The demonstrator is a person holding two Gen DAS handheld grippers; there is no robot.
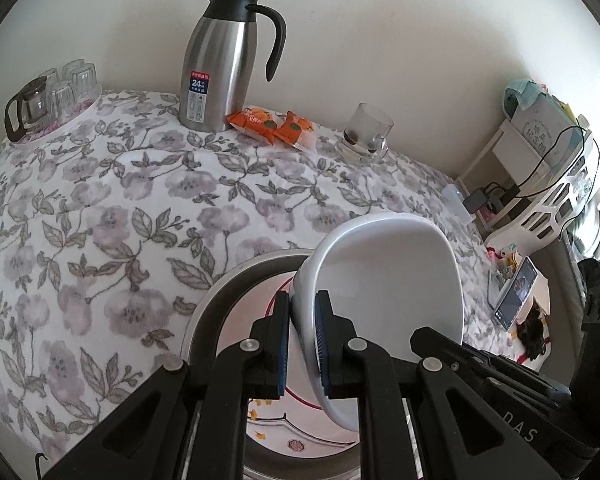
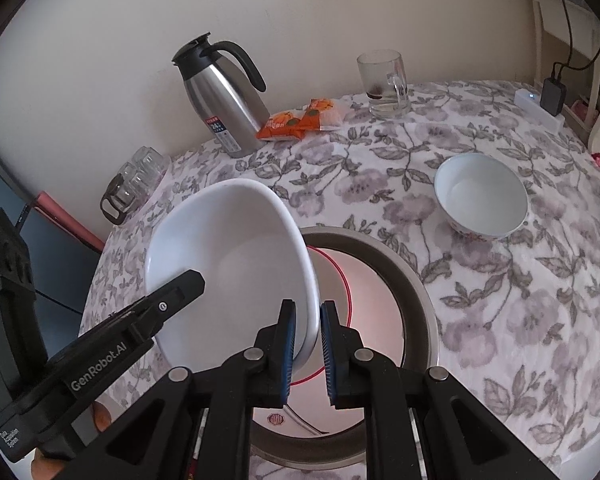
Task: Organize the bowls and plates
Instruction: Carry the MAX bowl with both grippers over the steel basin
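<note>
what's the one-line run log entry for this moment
left gripper: shut on white bowl | right gripper: shut on white bowl | bowl tilted over plate | second bowl on table

Steel jug (image 1: 216, 68) label is showing "24". Left gripper (image 2: 112, 354) body is reading "GenRobot.AI"; its small sticker is reading "Data Acquisition System". Right gripper housing (image 1: 520, 426) is showing "DAS".

You are in a home, at a dining table under a floral cloth (image 1: 112, 216). A steel thermos jug (image 1: 220, 68) stands by the wall, and everything else sits around it: snack packets (image 1: 274, 124) just to its right, a glass mug (image 1: 366, 134) farther right, a tray of upturned glasses (image 1: 60, 92) to its left. Beyond the mug, a cluttered white shelf (image 1: 540, 168) with a charger shows a lived-in room.
</note>
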